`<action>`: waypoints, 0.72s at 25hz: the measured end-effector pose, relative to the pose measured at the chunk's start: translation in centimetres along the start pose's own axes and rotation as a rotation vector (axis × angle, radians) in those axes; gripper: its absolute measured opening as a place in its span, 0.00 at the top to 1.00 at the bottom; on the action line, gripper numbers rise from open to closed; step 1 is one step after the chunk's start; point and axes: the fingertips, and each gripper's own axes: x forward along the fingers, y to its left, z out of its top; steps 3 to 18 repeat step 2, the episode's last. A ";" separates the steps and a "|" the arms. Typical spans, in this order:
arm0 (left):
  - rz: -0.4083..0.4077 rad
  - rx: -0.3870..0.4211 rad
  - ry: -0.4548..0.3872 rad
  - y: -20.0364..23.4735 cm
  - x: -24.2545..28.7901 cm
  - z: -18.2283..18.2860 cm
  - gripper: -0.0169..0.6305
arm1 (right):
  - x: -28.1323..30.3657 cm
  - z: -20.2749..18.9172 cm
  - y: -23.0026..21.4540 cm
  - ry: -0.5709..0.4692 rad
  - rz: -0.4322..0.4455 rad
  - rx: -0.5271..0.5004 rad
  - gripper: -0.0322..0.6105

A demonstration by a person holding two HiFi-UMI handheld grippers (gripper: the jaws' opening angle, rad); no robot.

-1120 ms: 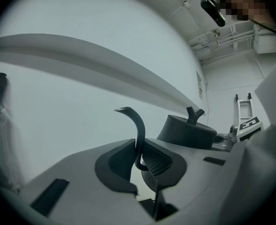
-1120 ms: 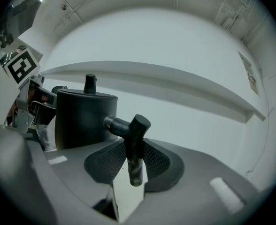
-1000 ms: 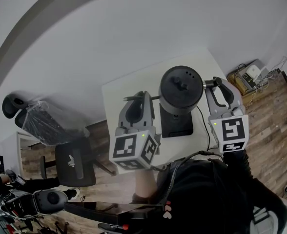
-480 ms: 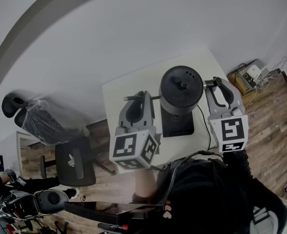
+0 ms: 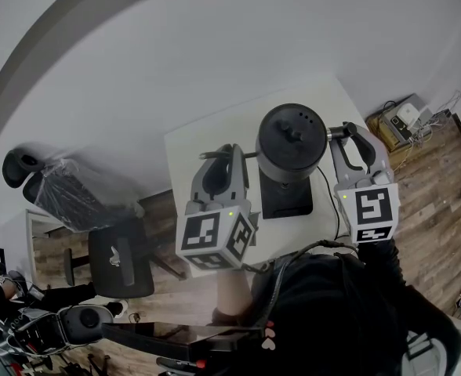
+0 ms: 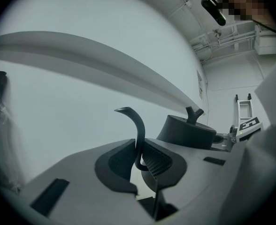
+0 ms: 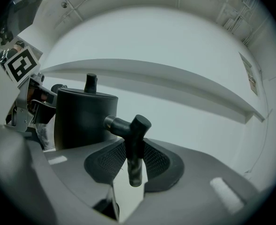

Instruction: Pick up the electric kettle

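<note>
Jaws of our left gripper (image 6: 140, 161) pinch narrow on the spout (image 6: 139, 125); our right gripper (image 7: 131, 161) clamps the T-handle (image 7: 134, 142) wider. The electric kettle (image 5: 292, 143) lies between them, spout left, mid-tabletop (image 5: 207, 135).

black electric kettle (image 5: 292, 143) upright, lid on; thin spout (image 6: 140, 125) left, handle (image 7: 134, 149) right; seemingly just above its base (image 5: 287, 202)

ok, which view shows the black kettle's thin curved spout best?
Left gripper view: the thin curved black spout curves up between the left gripper's pads, clear against the wall. Head view shows only a short stretch beside the round black kettle. Right gripper view: the kettle body hides it.
</note>
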 end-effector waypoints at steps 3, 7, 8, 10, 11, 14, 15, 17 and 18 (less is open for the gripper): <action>0.000 0.002 -0.002 0.0 -0.3 0.0 0.91 | -0.2 0.0 0.2 -0.002 0.000 0.000 0.79; 0.000 0.002 -0.002 0.0 -0.3 0.0 0.91 | -0.2 0.0 0.2 -0.002 0.000 0.000 0.79; 0.000 0.002 -0.002 0.0 -0.3 0.0 0.91 | -0.2 0.0 0.2 -0.002 0.000 0.000 0.79; 0.000 0.002 -0.002 0.0 -0.3 0.0 0.91 | -0.2 0.0 0.2 -0.002 0.000 0.000 0.79; 0.000 0.002 -0.002 0.0 -0.3 0.0 0.91 | -0.2 0.0 0.2 -0.002 0.000 0.000 0.79; 0.000 0.002 -0.002 0.0 -0.3 0.0 0.91 | -0.2 0.0 0.2 -0.002 0.000 0.000 0.79; 0.000 0.002 -0.002 0.0 -0.3 0.0 0.91 | -0.2 0.0 0.2 -0.002 0.000 0.000 0.79; 0.000 0.002 -0.002 0.0 -0.3 0.0 0.91 | -0.2 0.0 0.2 -0.002 0.000 0.000 0.79; 0.000 0.002 -0.002 0.0 -0.3 0.0 0.91 | -0.2 0.0 0.2 -0.002 0.000 0.000 0.79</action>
